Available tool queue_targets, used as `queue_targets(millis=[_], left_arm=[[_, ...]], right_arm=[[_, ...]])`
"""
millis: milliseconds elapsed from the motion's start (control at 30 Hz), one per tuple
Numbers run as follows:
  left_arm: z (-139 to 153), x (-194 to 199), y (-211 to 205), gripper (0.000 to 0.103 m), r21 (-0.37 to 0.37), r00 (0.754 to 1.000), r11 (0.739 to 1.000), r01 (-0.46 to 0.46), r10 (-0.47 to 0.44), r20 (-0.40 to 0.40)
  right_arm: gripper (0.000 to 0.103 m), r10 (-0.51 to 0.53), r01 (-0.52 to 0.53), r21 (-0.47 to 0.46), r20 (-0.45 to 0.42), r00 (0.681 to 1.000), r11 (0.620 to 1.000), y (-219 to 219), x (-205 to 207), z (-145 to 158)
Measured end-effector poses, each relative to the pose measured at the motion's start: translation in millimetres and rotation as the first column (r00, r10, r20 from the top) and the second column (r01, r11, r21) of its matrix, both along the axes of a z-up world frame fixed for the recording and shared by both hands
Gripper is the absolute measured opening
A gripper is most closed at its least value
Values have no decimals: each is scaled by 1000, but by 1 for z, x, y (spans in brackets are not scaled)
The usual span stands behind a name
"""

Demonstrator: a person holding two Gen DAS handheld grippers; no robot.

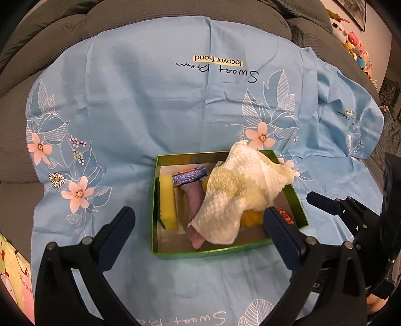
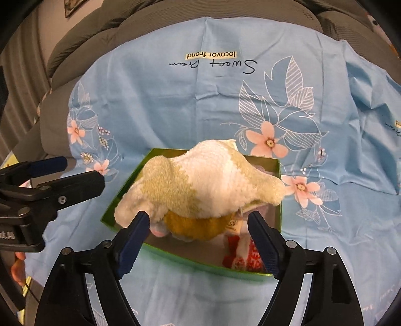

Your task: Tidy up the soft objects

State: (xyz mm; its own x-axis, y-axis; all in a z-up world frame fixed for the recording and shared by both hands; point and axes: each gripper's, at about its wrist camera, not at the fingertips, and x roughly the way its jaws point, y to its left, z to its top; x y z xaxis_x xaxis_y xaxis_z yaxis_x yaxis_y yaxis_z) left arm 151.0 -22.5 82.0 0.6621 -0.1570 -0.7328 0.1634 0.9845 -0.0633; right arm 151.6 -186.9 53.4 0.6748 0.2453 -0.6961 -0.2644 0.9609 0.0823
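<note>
Big blue floral sheet [image 1: 150,112] covers the sofa [image 1: 175,15], probably to keep things clean. The green box [image 1: 225,250] sits near its front edge, middle-ish. A cream towel [image 1: 238,190] is flopped over the box's right side, one corner hanging past the rim, so it likely needs tucking. Under it: yellow sponge [image 1: 168,200], pink cloth [image 1: 194,198], blue packet [image 1: 190,175]. Left claw [image 1: 198,233] and right claw [image 2: 198,238] are both wide open, holding nothing.
</note>
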Motion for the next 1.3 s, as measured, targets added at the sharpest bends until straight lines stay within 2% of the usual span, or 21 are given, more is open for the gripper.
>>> queue_targets(millis=[133, 500, 1300], left_arm=[[3, -8, 5, 102, -24, 1000, 999, -22, 22, -5], [-3, -7, 18, 102, -73, 989, 994, -78, 68, -133], [-16, 8, 20, 102, -46, 980, 994, -94, 85, -178]], right_arm=[[89, -34, 34, -26, 0, 999, 999, 1, -5, 3], [90, -55, 53, -55, -34, 998, 997, 5, -11, 4], [90, -71, 68, -57, -49, 996, 996, 5, 1, 1]])
